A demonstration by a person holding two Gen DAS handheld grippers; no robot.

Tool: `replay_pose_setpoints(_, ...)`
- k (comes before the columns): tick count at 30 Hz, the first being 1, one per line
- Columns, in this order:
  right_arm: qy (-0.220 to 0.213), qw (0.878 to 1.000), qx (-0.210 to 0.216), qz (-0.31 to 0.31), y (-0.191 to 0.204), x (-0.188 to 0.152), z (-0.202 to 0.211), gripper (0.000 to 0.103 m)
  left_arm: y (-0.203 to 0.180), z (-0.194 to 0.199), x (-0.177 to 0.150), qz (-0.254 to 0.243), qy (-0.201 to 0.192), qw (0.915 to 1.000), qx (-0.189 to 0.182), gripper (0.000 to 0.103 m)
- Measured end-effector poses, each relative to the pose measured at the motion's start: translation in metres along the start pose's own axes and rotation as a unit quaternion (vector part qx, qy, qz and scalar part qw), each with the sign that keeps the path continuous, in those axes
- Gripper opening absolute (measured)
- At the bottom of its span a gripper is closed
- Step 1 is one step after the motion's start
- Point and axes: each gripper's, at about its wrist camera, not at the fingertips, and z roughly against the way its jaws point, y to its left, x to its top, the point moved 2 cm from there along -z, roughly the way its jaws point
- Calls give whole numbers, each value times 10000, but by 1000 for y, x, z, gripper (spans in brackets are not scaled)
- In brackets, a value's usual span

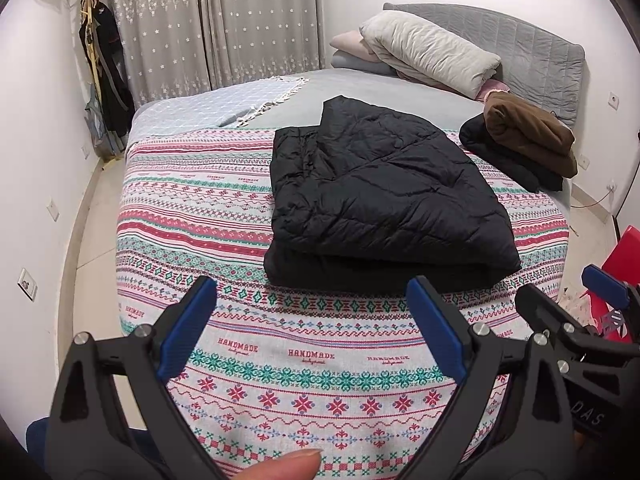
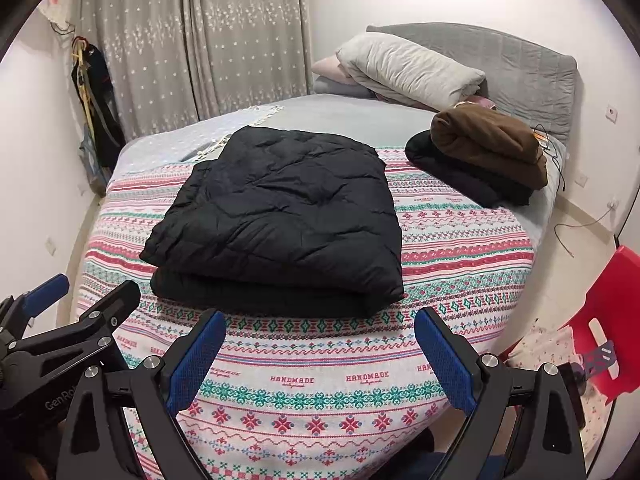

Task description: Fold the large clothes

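Both grippers hover over the near edge of the bed, empty. Left gripper: blue pads spread wide apart, nothing between them. Right gripper: same, pads apart, nothing held. A fingertip shows at the bottom of the left view.

Black jacket, quilted, lies folded into a thick rectangle on the patterned blanket, mid-bed, just beyond both grippers and touching neither. Folded edge faces the cameras.

Far right corner of the bed: a brown garment stacked on a dark one, well apart from the jacket. Pillows lean at the grey headboard. Red chair stands on the floor beside the bed, right side. Curtain covers the far wall.
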Motion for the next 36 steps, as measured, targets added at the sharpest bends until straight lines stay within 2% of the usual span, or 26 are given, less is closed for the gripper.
replay_pose_setpoints(36,-27,10000,-38,44,-1,1,1,96,1,3,0,-32,-39,10000,20,96)
